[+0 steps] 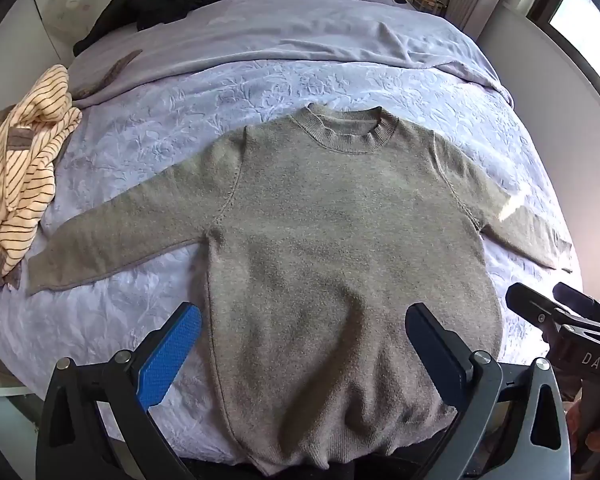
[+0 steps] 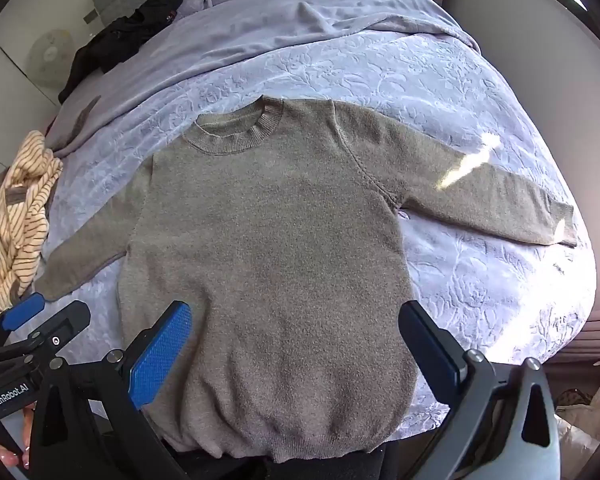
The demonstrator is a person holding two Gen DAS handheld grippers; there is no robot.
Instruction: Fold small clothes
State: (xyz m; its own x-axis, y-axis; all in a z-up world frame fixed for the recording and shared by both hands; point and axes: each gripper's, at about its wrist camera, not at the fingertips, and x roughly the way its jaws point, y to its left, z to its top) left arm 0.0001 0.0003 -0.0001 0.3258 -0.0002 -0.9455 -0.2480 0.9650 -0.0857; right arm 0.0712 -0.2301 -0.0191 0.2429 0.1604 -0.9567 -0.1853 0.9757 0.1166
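Left gripper (image 1: pixel 304 320) jaws spread wide, nothing pinched, poised above hem area of grey sweater (image 1: pixel 332 240). Right gripper (image 2: pixel 296 320) likewise spread, empty. Sweater lies flat on bed (image 1: pixel 140 148), front up, sleeves out (sun patch on one). Striped garment (image 1: pixel 16 184) beside sleeve. Black clothing (image 1: pixel 168 0) far back.

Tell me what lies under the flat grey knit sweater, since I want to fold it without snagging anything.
The grey knit sweater lies spread on a lilac floral-embossed bedspread, which shows all around it. Whatever sits directly beneath the sweater's body is covered and cannot be seen.
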